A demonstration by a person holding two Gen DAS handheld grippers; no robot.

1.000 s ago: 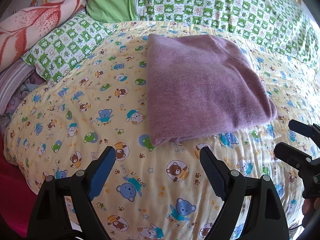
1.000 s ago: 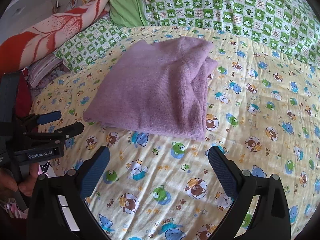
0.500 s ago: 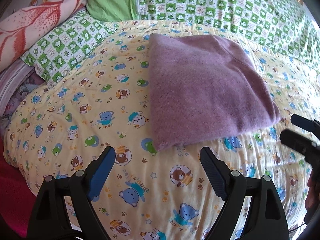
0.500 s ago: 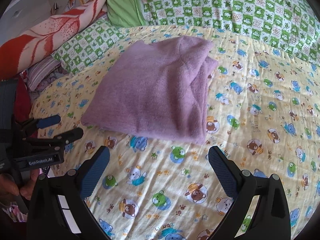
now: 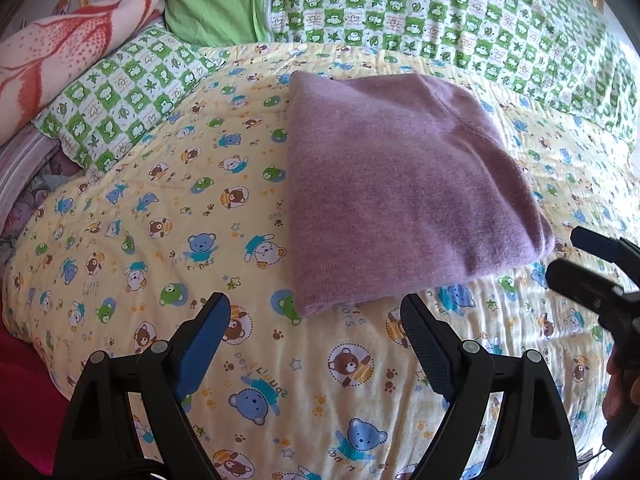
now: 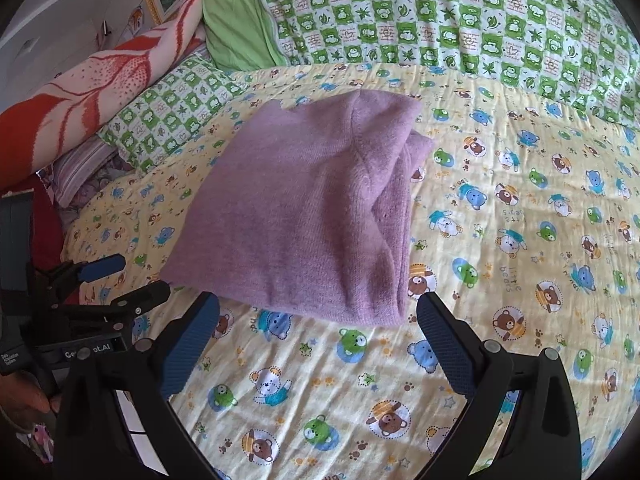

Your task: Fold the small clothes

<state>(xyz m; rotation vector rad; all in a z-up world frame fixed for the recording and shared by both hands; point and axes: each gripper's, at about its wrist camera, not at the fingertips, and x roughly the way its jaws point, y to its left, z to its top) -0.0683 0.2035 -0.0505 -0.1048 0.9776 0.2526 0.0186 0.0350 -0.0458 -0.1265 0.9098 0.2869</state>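
Neatly folded, the purple sweater (image 5: 400, 192) lies flat on the bed's yellow bear-print quilt (image 5: 160, 220), near the green checked pillows (image 6: 460, 12). Just short of its near edge, the left hand-held gripper (image 5: 316, 320) and right hand-held gripper (image 6: 320, 320) hover with jaws spread wide, holding nothing.

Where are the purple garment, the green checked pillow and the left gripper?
Purple garment (image 5: 392, 184): left wrist view, middle of its folded top layer.
Green checked pillow (image 6: 168, 112): right wrist view, middle of its top face.
Left gripper (image 5: 316, 340): left wrist view, midway between its open fingers.
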